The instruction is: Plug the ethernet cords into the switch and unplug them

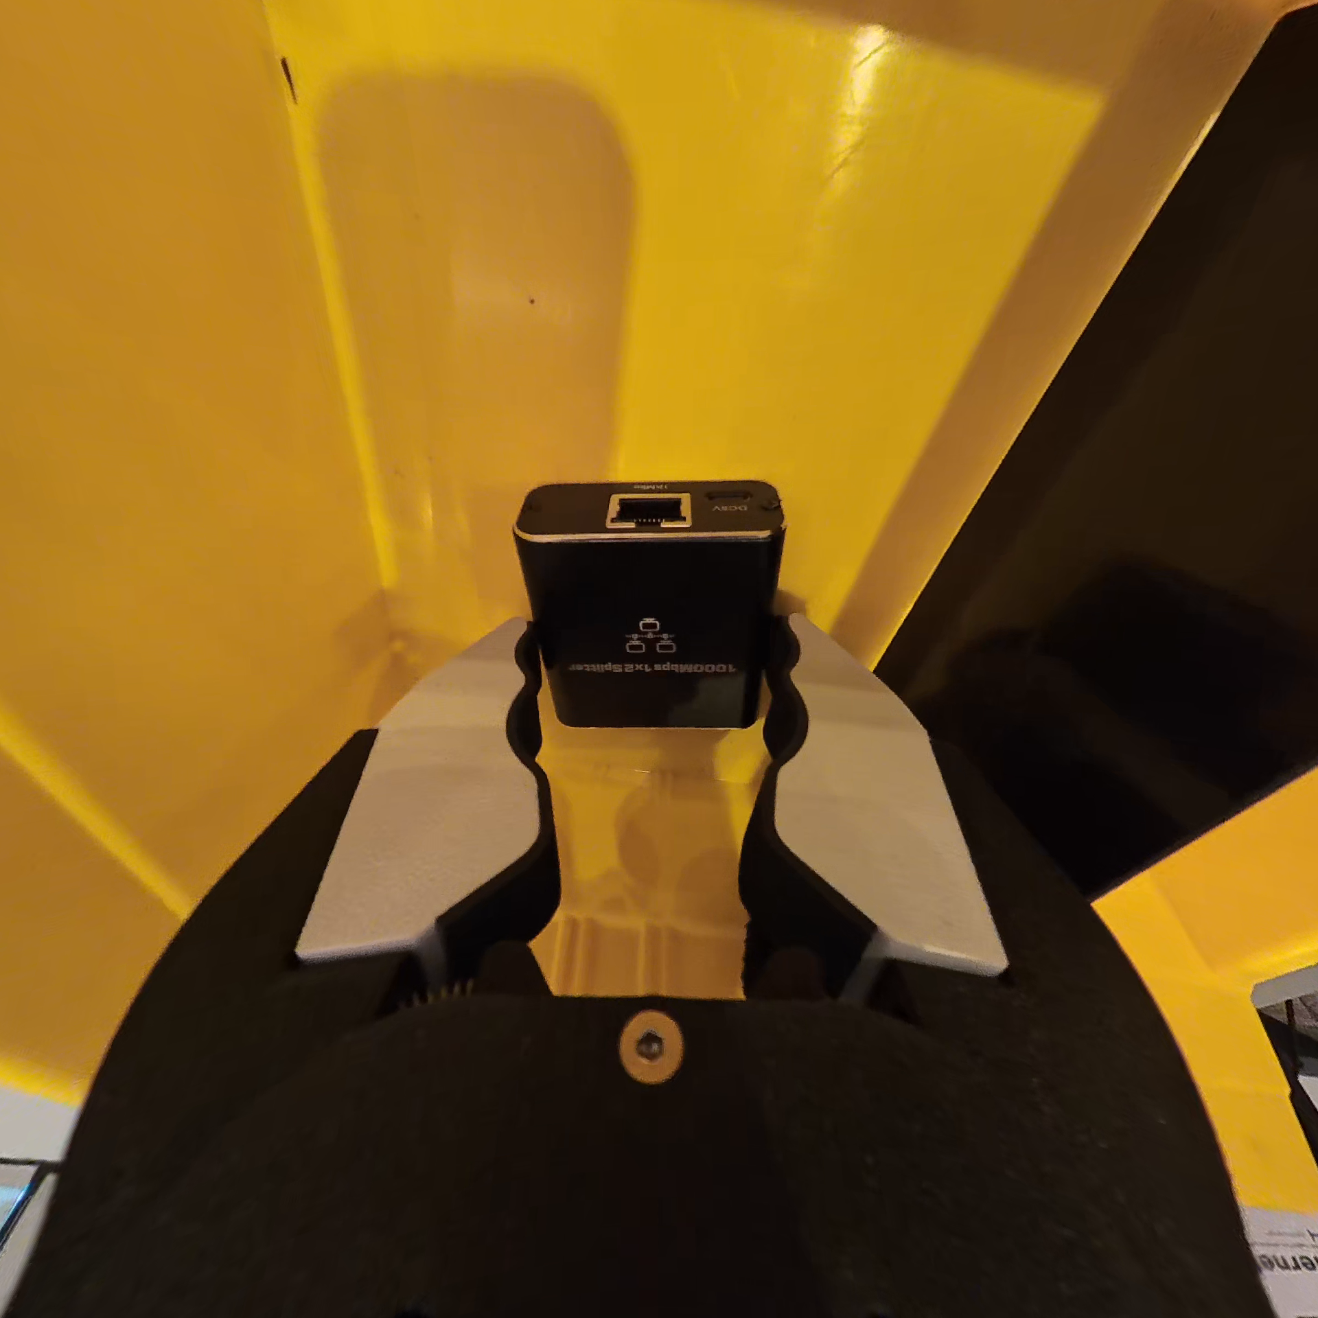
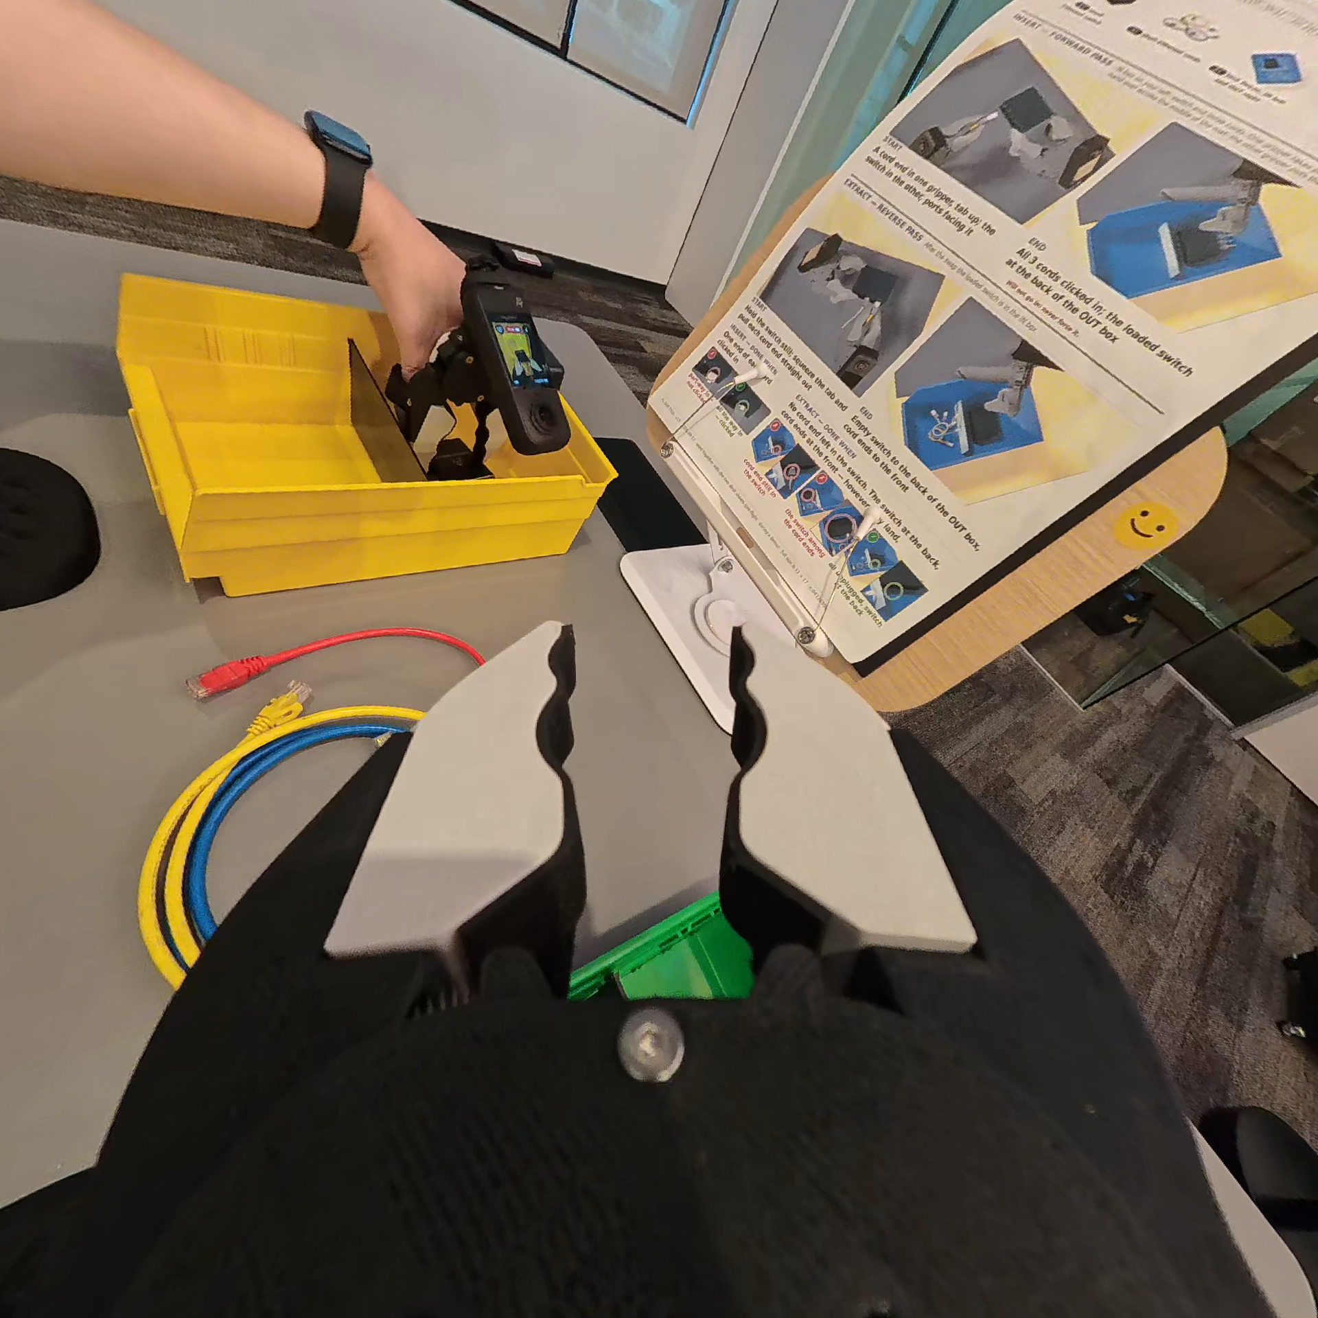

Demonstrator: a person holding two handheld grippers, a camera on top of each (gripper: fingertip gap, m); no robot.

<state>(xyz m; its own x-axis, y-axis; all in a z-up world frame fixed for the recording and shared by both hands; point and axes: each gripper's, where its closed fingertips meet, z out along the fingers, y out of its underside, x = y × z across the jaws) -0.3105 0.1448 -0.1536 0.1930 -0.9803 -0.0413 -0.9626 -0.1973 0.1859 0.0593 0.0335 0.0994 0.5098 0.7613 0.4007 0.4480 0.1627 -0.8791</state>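
Observation:
The black switch (image 1: 649,570) stands inside the yellow bin (image 1: 214,356), its single port facing up and away. My left gripper (image 1: 652,635) is shut on the switch's lower sides. In the right wrist view the left gripper (image 2: 463,435) reaches down into the bin (image 2: 385,528), with the switch (image 2: 453,460) at its tips. My right gripper (image 2: 652,642) is open and empty above the grey table (image 2: 428,606). The red cord (image 2: 342,642), the yellow cord (image 2: 164,841) and the blue cord (image 2: 214,820) lie loose on the table to its left.
A black divider (image 2: 378,421) splits the yellow bin. A green bin (image 2: 663,956) shows under my right gripper. An instruction sheet (image 2: 998,321) on a white stand (image 2: 670,592) stands at the right. A person's hand (image 2: 414,278) holds the left gripper. A black round object (image 2: 36,528) lies far left.

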